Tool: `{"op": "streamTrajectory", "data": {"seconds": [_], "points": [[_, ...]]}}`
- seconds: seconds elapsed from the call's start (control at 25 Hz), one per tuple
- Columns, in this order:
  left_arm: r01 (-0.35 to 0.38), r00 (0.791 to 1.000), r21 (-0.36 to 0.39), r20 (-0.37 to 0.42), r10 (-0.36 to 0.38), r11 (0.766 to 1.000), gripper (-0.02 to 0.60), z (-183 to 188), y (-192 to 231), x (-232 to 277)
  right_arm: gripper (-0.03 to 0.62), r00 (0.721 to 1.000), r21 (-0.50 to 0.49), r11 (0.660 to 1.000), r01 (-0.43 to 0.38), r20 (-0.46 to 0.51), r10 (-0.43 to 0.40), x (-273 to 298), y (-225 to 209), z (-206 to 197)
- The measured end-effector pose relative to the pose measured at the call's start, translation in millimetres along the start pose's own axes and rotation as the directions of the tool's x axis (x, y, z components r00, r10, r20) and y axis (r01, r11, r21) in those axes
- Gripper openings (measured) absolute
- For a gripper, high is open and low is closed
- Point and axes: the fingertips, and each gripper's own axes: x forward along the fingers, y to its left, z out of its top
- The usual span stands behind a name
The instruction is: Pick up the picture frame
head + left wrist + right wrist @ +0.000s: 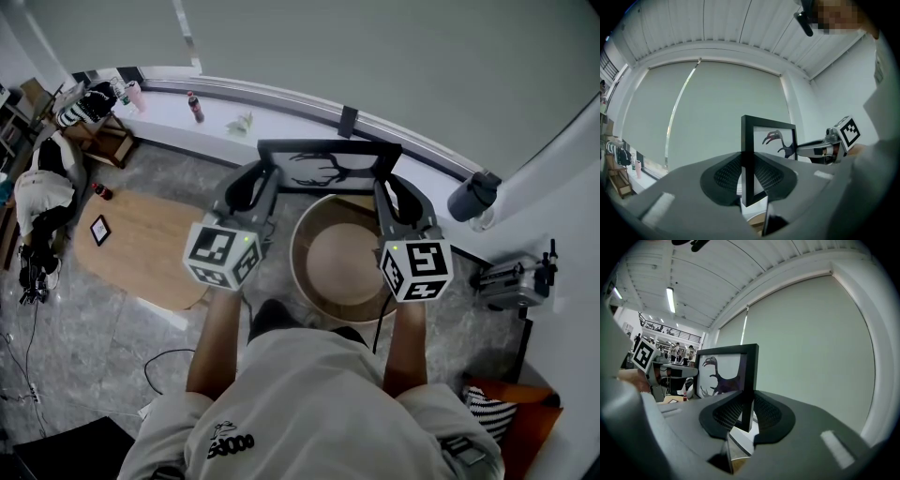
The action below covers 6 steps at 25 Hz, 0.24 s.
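Left gripper [265, 180] and right gripper [386, 186], in the head view, clamp opposite side edges of the black rectangular picture frame [330, 165], held aloft over the round wooden table's [299, 267] far rim. Each gripper view shows its jaws pressed on a frame edge. The pick-up looks complete.
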Motion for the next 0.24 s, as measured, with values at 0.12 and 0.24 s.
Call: {"op": "streamTrajectory", "data": {"seconds": [0.12,0.24], "points": [[0.001,1.0,-0.004,-0.004,-0.001,1.0,0.086,-2.7,1.4,1.1,0.075,1.0,0.002,1.0,0.002,-0.006,-0.002,1.8,0.1,-2.3],[0.002,1.0,-0.007,-0.006,-0.002,1.0,0.086,-4.4,2.5,2.0,0.075,1.0,0.002,1.0,0.003,-0.009,-0.003,3.1,0.0,-3.2]]}}
